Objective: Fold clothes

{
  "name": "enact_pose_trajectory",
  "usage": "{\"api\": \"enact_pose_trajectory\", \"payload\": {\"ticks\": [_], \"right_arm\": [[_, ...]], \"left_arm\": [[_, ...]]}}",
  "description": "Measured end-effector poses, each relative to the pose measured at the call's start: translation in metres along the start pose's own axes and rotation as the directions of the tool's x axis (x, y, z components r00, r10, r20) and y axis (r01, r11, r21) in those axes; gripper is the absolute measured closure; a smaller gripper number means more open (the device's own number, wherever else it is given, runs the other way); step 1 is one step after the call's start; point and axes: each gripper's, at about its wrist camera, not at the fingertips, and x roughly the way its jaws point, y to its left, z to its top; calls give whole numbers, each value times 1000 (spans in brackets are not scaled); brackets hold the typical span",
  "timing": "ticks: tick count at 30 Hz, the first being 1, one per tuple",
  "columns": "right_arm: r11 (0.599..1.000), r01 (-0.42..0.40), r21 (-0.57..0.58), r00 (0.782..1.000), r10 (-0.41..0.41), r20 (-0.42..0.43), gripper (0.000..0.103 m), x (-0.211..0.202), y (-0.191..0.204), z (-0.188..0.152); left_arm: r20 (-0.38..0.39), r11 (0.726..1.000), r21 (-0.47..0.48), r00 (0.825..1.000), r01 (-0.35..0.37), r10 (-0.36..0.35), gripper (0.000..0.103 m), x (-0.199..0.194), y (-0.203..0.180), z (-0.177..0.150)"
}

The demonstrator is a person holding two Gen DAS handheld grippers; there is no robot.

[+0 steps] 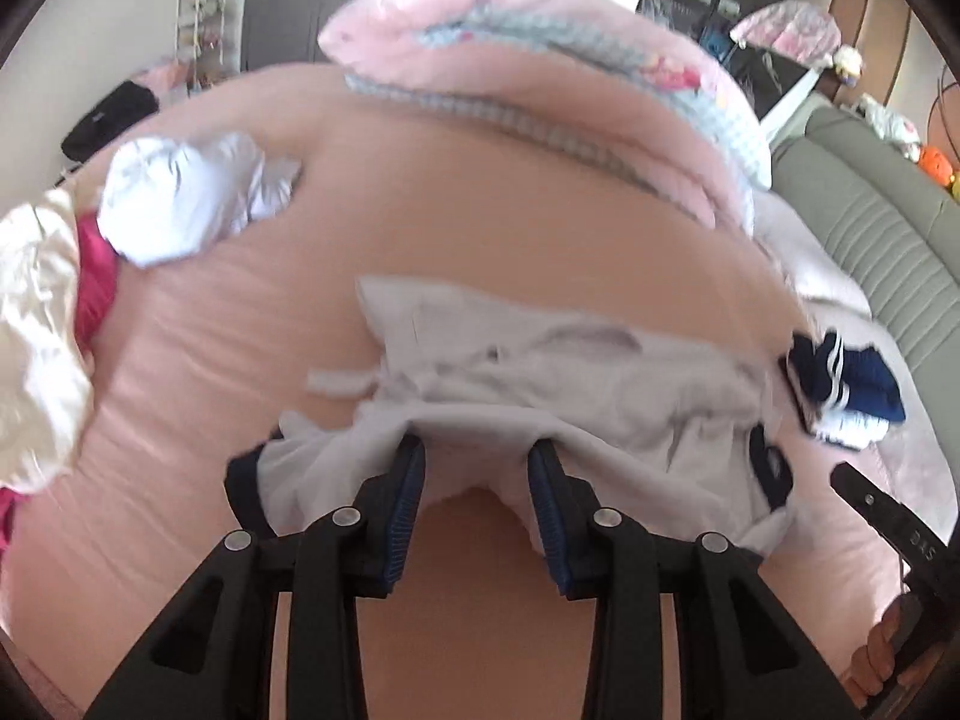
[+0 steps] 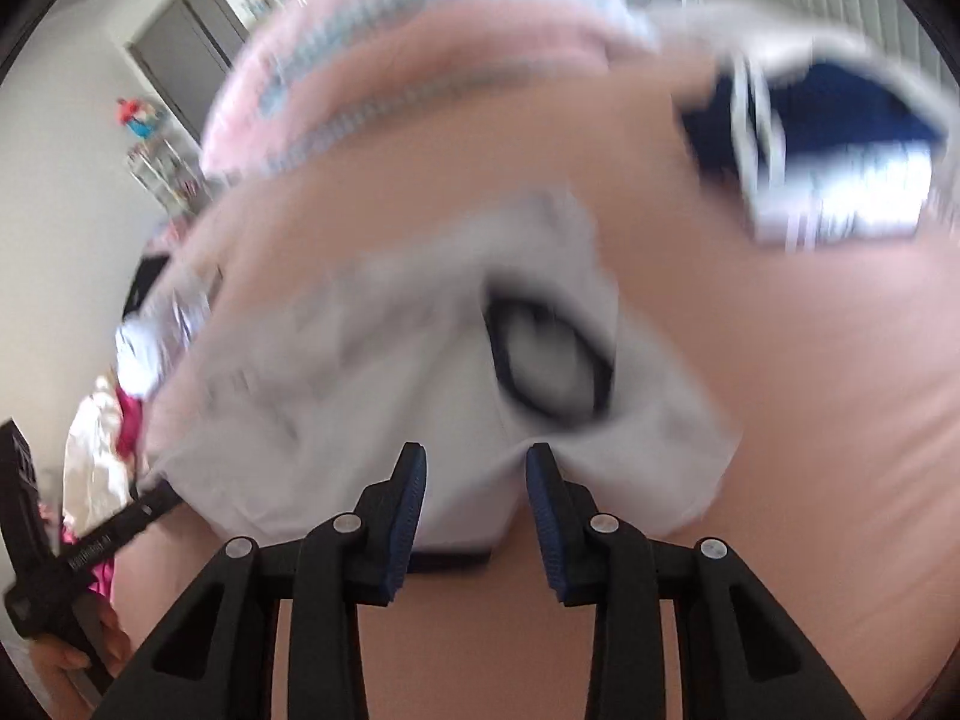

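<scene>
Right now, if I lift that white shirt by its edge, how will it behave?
The white shirt lies crumpled in soft folds, so it will likely droop and unfurl. It looks thin, so probably light. Its wrinkles suggest it will drag on the pink sheet rather than slide.

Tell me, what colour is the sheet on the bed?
The bed sheet is plain pale pink, clearest in the left wrist view.

We cannot read the blurred white garment (image 2: 372, 372) in the right wrist view; the cream cloth (image 1: 36, 324) is cut off at the frame's left edge.
</scene>
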Motion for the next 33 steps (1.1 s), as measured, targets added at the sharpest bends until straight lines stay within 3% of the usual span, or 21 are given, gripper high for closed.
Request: {"api": "enact_pose_trajectory", "payload": {"ticks": [3, 5, 7, 10, 12, 16, 18, 20, 24, 28, 31, 32, 33], "right_arm": [[999, -5, -35, 1000, 5, 0, 69, -11, 9, 8], [1000, 16, -22, 992, -18, -122, 69, 4, 9, -2], [1000, -21, 3, 973, 21, -230, 69, 19, 5, -25], [999, 37, -13, 947, -40, -318, 69, 33, 0, -64], [998, 56, -26, 945, -61, -321, 69, 32, -1, -79], [985, 82, -154, 950, -124, -288, 68, 40, 12, -79], [977, 92, -193, 954, -142, -264, 68, 47, 18, -70], [977, 89, -195, 958, -138, -251, 78, 47, 25, -58], [988, 50, -149, 988, -71, -141, 79, 27, 31, -37], [989, 66, -132, 971, -94, -219, 79, 48, 28, -42], [996, 46, -74, 961, -64, -268, 78, 46, 21, -53], [997, 47, -58, 965, -60, -256, 78, 38, 21, -57], [998, 53, -39, 968, -61, -245, 78, 30, 19, -61]], "left_arm": [[-53, 999, -36, 998, 13, -14, 70, 1, 4, -1], [-121, 1000, 0, 993, 11, -11, 70, 8, 1, -24], [-188, 999, 35, 982, 12, -5, 70, 15, -1, -47], [-223, 996, 88, 975, 6, 14, 70, 21, -11, -65], [-245, 992, 124, 969, 3, 28, 70, 25, -17, -78], [-288, 981, 194, 956, 0, 57, 70, 32, -29, -103], [-267, 984, 175, 964, 36, 12, 71, 37, -31, -90], [-261, 984, 172, 965, 43, 3, 77, 36, -30, -88], [-249, 985, 165, 968, 58, -15, 77, 34, -27, -83], [-237, 985, 158, 971, 72, -33, 77, 33, -25, -79], [-228, 985, 153, 973, 83, -46, 78, 31, -23, -76], [-224, 985, 151, 973, 86, -51, 91, 31, -22, -75], [-221, 985, 150, 974, 90, -55, 96, 30, -21, -74]]}}
